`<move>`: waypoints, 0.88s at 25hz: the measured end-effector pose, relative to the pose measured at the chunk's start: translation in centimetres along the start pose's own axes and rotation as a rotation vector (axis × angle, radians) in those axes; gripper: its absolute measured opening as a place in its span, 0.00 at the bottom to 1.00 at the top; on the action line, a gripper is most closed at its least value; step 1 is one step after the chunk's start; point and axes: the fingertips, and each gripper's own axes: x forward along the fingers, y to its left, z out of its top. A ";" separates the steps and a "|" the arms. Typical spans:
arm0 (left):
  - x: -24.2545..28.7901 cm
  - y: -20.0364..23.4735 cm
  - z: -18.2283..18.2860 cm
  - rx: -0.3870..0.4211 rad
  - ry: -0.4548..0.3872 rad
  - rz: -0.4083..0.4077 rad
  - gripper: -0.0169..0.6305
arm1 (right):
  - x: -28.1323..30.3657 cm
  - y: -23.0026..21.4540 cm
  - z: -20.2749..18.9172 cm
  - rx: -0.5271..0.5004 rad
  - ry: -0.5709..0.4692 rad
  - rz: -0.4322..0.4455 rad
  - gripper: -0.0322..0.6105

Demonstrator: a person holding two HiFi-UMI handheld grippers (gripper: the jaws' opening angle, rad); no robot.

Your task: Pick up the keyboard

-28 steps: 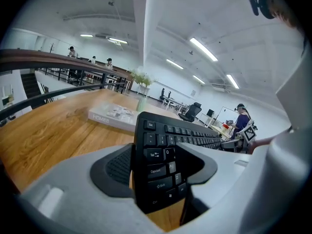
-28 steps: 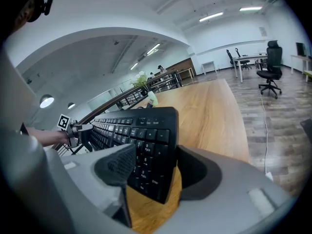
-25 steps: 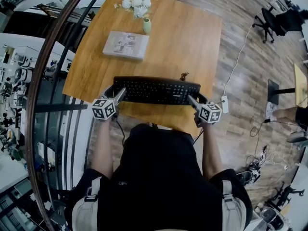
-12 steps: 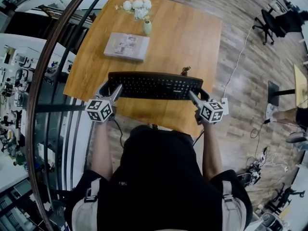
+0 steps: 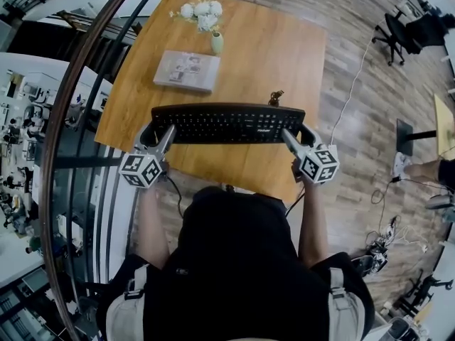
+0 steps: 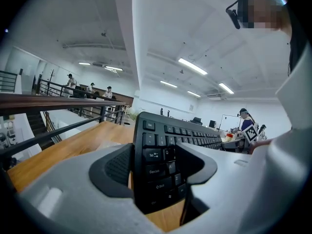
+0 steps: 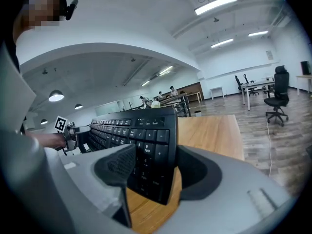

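Over table [image 5: 274, 55], pinching keyboard [image 5: 226, 123] by its ends with left gripper [image 5: 157, 131] and right gripper [image 5: 296, 131]. Spaced wide, likely for level lifting.

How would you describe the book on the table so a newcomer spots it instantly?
On the wooden table, look past the black keyboard to the far left area. The book lies flat there, just nearer than the green vase of white flowers; it is the only pale, flat rectangle on the table.

I'm losing both ends of the keyboard [image 5: 226, 123] under the left hand-held gripper [image 5: 158, 128] and right hand-held gripper [image 5: 296, 128]; the dark thing [image 5: 275, 96] behind is proving too small to name.
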 end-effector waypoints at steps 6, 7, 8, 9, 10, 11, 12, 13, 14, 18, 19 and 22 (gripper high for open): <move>-0.8 0.2 2.5 0.014 -0.046 0.005 0.43 | -0.3 1.3 2.9 -0.034 -0.054 0.011 0.47; -0.8 0.2 2.9 0.019 -0.053 0.004 0.43 | -0.3 1.4 3.3 -0.038 -0.061 0.013 0.47; -0.9 0.2 3.3 0.024 -0.060 0.004 0.43 | -0.3 1.5 3.7 -0.040 -0.066 0.014 0.47; -1.1 0.1 3.6 0.028 -0.068 0.004 0.43 | -0.3 1.6 4.0 -0.041 -0.069 0.016 0.47; -1.3 0.0 4.0 0.031 -0.076 0.006 0.43 | -0.4 1.8 4.3 -0.041 -0.073 0.018 0.47; -1.5 0.0 4.3 0.034 -0.084 0.007 0.43 | -0.4 1.9 4.6 -0.043 -0.077 0.021 0.47; -1.7 0.0 4.6 0.037 -0.093 0.008 0.43 | -0.5 2.1 5.0 -0.047 -0.084 0.022 0.47; -1.8 0.0 4.9 0.040 -0.101 0.009 0.43 | -0.5 2.2 5.4 -0.053 -0.091 0.024 0.47; -1.9 -0.1 5.2 0.043 -0.108 0.009 0.43 | -0.5 2.3 5.8 -0.059 -0.099 0.026 0.47; -2.5 -0.7 6.6 0.060 -0.133 0.010 0.43 | -1.0 2.7 6.9 -0.074 -0.127 0.033 0.47; -2.7 -0.8 6.9 0.066 -0.141 0.008 0.43 | -1.2 2.8 7.1 -0.077 -0.135 0.035 0.47; -2.7 -1.1 7.8 0.083 -0.158 0.003 0.43 | -1.5 2.7 7.7 -0.089 -0.147 0.037 0.47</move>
